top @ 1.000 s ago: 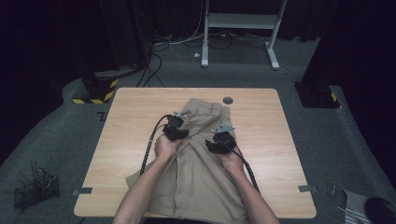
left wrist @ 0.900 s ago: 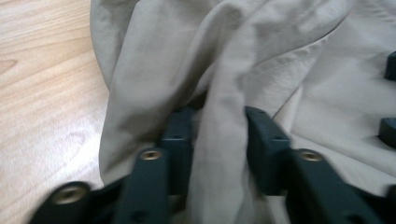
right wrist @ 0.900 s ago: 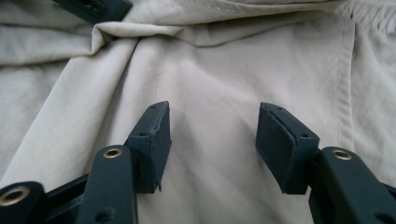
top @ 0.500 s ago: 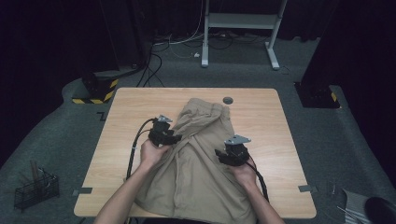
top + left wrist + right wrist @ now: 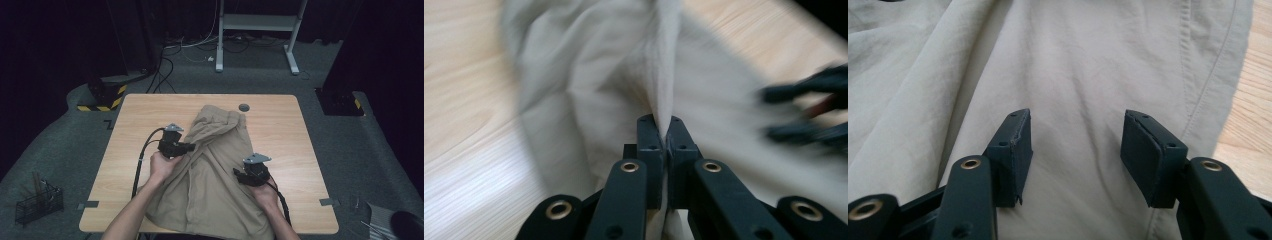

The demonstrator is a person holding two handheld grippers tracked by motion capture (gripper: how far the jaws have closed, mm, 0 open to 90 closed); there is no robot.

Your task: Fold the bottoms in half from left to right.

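Nearby, left hand-held gripper pinching beige trousers (just clamped), right hand-held gripper agape.

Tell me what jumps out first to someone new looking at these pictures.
The beige trousers sprawl across the middle of the wooden table, their near end hanging over its near edge. The left gripper has its jaws shut on a raised fold of the cloth, while the right gripper hovers open above flat fabric near the trousers' side seam.

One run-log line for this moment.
left gripper: just closed, shut on beige trousers fold | right gripper: open over fabric | trousers on table
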